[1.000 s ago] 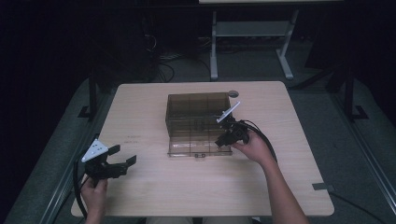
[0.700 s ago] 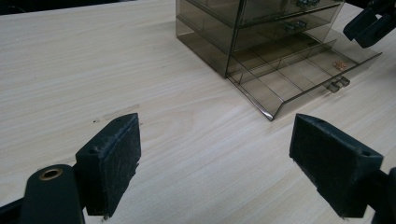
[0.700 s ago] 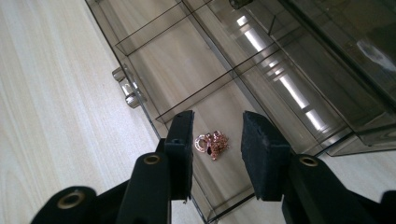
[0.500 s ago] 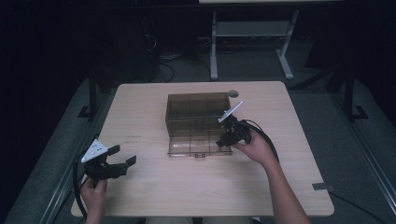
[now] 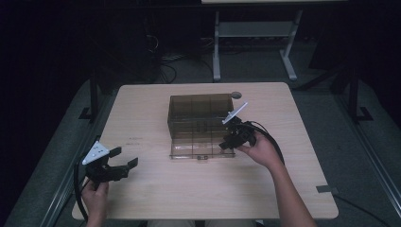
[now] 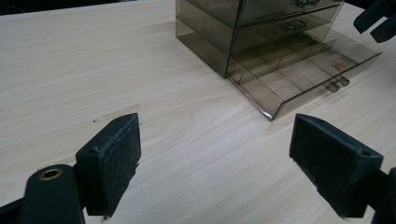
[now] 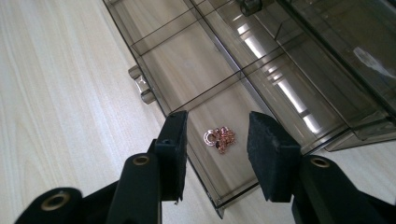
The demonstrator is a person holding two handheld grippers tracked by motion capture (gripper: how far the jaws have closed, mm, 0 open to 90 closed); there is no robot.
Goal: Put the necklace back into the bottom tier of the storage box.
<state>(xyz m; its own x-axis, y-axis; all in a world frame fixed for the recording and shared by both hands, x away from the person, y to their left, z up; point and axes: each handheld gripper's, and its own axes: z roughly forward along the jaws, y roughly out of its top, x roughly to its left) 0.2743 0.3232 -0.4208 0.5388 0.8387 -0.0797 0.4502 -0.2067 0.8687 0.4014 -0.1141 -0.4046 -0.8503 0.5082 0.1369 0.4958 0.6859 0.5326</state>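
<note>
A smoky transparent drawer box [image 5: 199,111] stands mid-table with its bottom drawer [image 5: 196,149] pulled out toward me. A small rose-gold trinket [image 7: 220,138] lies in the drawer's end compartment, also seen in the left gripper view as a trinket [image 6: 339,65]. My right gripper [image 7: 218,122] hovers over it at the drawer's right end [image 5: 228,143]. Its jaws have just been opening, and the trinket lies loose on the drawer floor beneath the gap, untouched by the pads. My left gripper [image 5: 125,156] rests at the front left, wide open and empty [image 6: 215,130].
The drawer is split into several compartments and has a small handle [image 7: 141,85] on its front wall. Upper drawers of the box [image 6: 243,28] are pushed in. A round grommet [image 5: 236,95] sits behind the box. Bare tabletop [image 5: 198,189] lies in front.
The right gripper's top plate has tipped slightly up and to the right beside the drawer. The left gripper has stayed put.
</note>
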